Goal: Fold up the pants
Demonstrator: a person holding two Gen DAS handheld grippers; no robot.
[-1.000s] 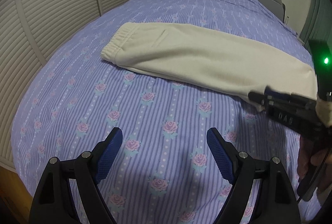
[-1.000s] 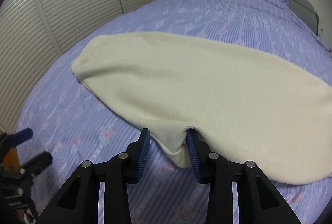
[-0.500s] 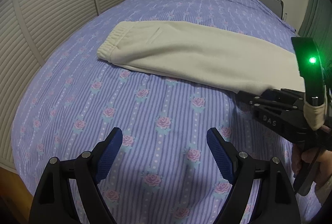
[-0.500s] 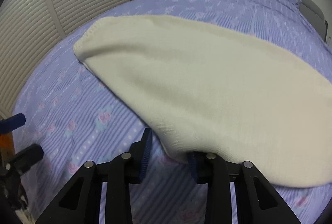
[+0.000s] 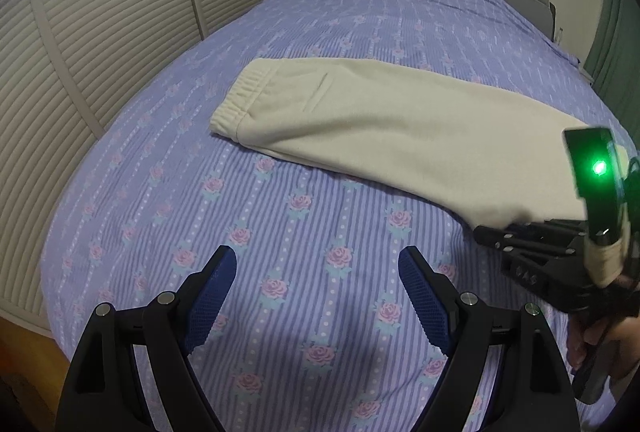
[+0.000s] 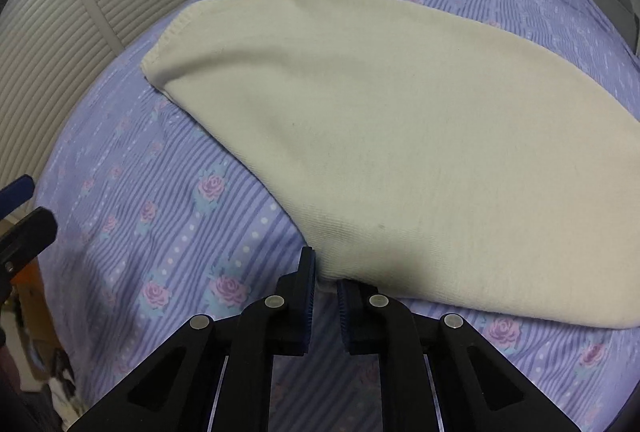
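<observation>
The cream knitted pants [image 5: 384,124], folded lengthwise, lie flat on the purple floral-striped bed [image 5: 280,232]. The right gripper [image 6: 325,284] jaws have just been closing, pinching the hem corner. The left gripper [image 5: 316,288] jaws stand wide, with the pants well beyond them.

Both grippers: black plastic linkage arms, silver round pivot screws, blue textured pads on the fingers. Left gripper [image 5: 318,296] shows four screws across its arms; right gripper [image 6: 324,292] shows four too. Seen from the left wrist, the right unit carries a black box with a lit green LED [image 5: 599,167], beige tape wrap below it, faint embossed letters on the body.
</observation>
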